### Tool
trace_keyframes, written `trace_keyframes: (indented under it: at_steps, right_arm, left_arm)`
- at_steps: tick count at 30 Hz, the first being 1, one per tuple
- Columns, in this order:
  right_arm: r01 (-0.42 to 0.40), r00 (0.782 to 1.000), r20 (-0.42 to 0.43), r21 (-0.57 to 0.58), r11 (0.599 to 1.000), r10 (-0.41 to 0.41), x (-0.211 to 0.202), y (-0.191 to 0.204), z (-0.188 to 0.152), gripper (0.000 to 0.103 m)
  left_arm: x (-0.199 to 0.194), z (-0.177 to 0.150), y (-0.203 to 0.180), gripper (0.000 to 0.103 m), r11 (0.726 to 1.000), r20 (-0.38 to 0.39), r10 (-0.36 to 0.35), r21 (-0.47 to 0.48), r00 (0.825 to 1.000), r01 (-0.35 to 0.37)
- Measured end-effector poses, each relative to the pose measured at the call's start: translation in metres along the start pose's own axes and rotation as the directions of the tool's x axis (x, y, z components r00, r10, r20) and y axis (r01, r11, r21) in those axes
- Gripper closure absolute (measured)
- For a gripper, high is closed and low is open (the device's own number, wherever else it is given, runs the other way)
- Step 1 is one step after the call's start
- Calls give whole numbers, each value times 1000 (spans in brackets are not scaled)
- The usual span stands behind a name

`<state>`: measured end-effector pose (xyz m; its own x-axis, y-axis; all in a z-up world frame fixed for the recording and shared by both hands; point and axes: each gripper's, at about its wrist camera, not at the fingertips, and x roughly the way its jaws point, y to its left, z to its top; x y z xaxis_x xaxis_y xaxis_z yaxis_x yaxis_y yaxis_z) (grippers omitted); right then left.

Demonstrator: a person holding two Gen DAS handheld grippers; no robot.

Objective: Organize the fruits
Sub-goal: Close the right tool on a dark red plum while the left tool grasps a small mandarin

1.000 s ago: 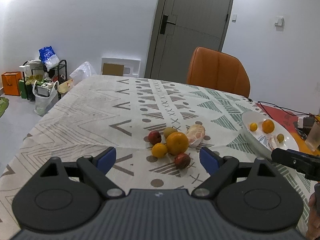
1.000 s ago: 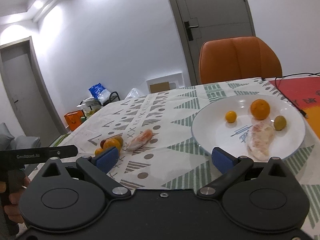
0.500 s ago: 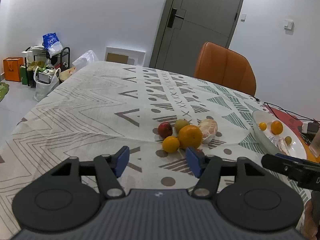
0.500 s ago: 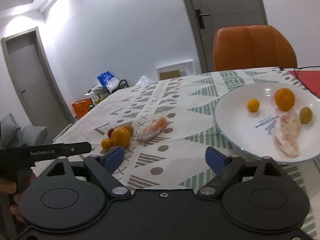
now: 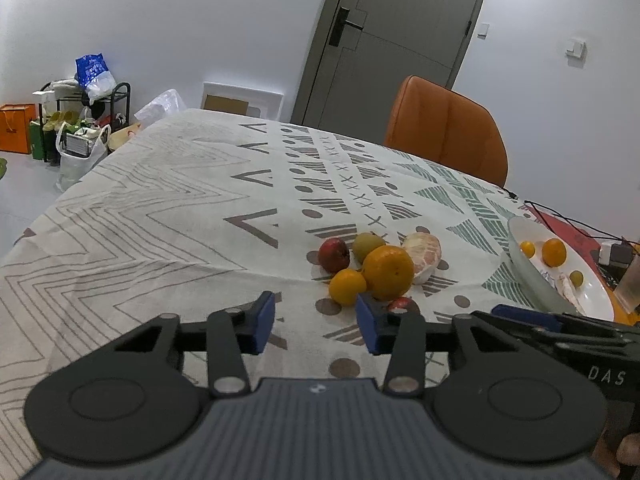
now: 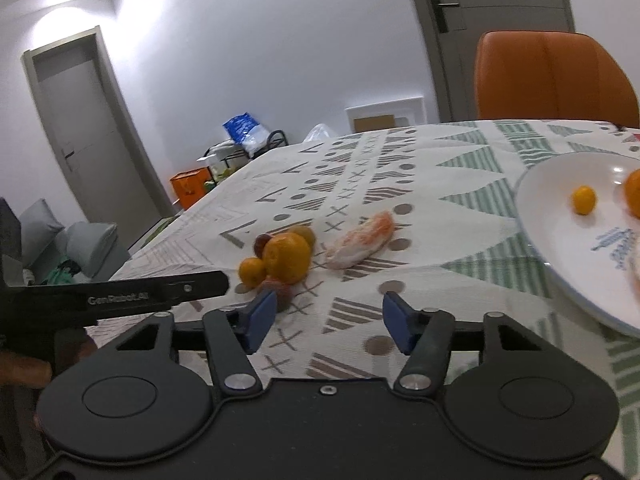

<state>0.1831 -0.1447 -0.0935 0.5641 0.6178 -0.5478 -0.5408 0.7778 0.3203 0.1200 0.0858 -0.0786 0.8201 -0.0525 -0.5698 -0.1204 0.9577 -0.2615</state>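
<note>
Jaws of the left gripper [image 5: 316, 322]: apart, nothing between them, low over the desk [image 5: 160, 216] just short of the fruit cluster; jaws of the right gripper [image 6: 328, 322]: apart, nothing between them, aimed at bare cloth between cluster and plate. Cluster, on the patterned cloth: large orange [image 5: 387, 267], small orange [image 5: 347, 286] touching it, red fruit [image 5: 334, 255], green fruit [image 5: 367, 242] behind, peeled citrus [image 5: 423, 253] beside the large orange; a second red fruit [image 5: 401, 303] partly hidden behind the left gripper's right jaw. White plate [image 5: 528, 276] to the right, holding two oranges, a small green fruit and a peeled piece. Orange chair [image 5: 444, 136] at the far edge.
</note>
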Motion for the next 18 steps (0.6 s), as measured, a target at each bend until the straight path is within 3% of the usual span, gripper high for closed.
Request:
trace_keyframes:
  at_steps: [3, 12, 16, 18]
  right_arm:
    - [-17, 1000, -12, -17, 1000, 17, 6, 7, 2, 51]
    - [-61, 997, -47, -53, 997, 59, 28, 25, 5, 57]
    - [-73, 996, -65, -60, 996, 69, 38, 26, 5, 79]
    - [-76, 995, -72, -51, 996, 72, 39, 23, 4, 81]
  left_arm:
    - [1, 1, 5, 68, 1000, -2, -3, -17, 1000, 3]
    - [1, 4, 7, 69, 999, 4, -35, -21, 999, 35]
    - [2, 6, 6, 69, 999, 7, -41, -12, 999, 41]
    - [3, 6, 6, 69, 999, 5, -48, -13, 999, 48]
